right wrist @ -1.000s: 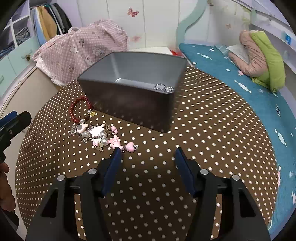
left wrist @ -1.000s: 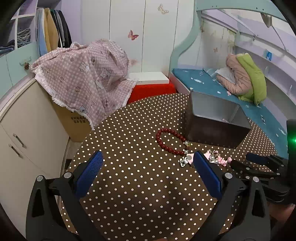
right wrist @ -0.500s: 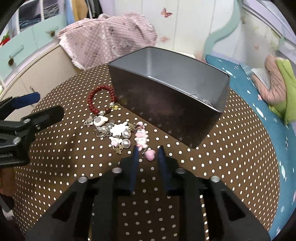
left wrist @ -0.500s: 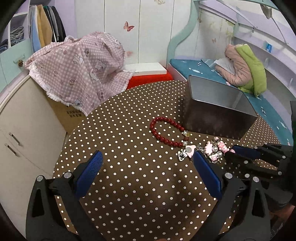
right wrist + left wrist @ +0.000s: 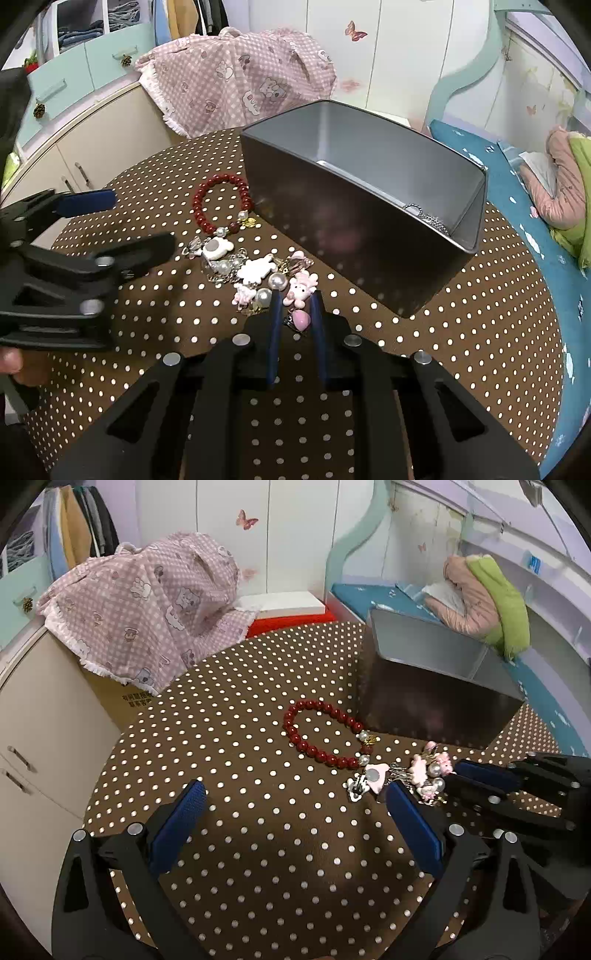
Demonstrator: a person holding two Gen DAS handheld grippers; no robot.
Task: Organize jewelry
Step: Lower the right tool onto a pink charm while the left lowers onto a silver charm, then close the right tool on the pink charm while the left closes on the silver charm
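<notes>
A pink and white charm bracelet (image 5: 258,273) with pearls lies on the polka-dot table (image 5: 480,332), also in the left wrist view (image 5: 413,775). My right gripper (image 5: 294,299) is nearly shut around its near end, a pink heart charm (image 5: 300,319) between the fingers. A red bead bracelet (image 5: 321,734) lies beside it, also in the right wrist view (image 5: 218,206). A grey metal box (image 5: 369,206) stands behind, with a silver chain (image 5: 428,218) inside. My left gripper (image 5: 291,812) is open and empty, hovering left of the jewelry.
A pink checked cloth (image 5: 147,602) covers a box beyond the table's far left edge. A cream cabinet (image 5: 37,720) stands at left. A blue bed (image 5: 535,221) with pillows lies to the right. The left gripper shows at left in the right wrist view (image 5: 85,240).
My right gripper moved forward to the charm bracelet and closed from wide open to nearly shut around its near end. The left gripper drifted slightly closer and stayed open.
</notes>
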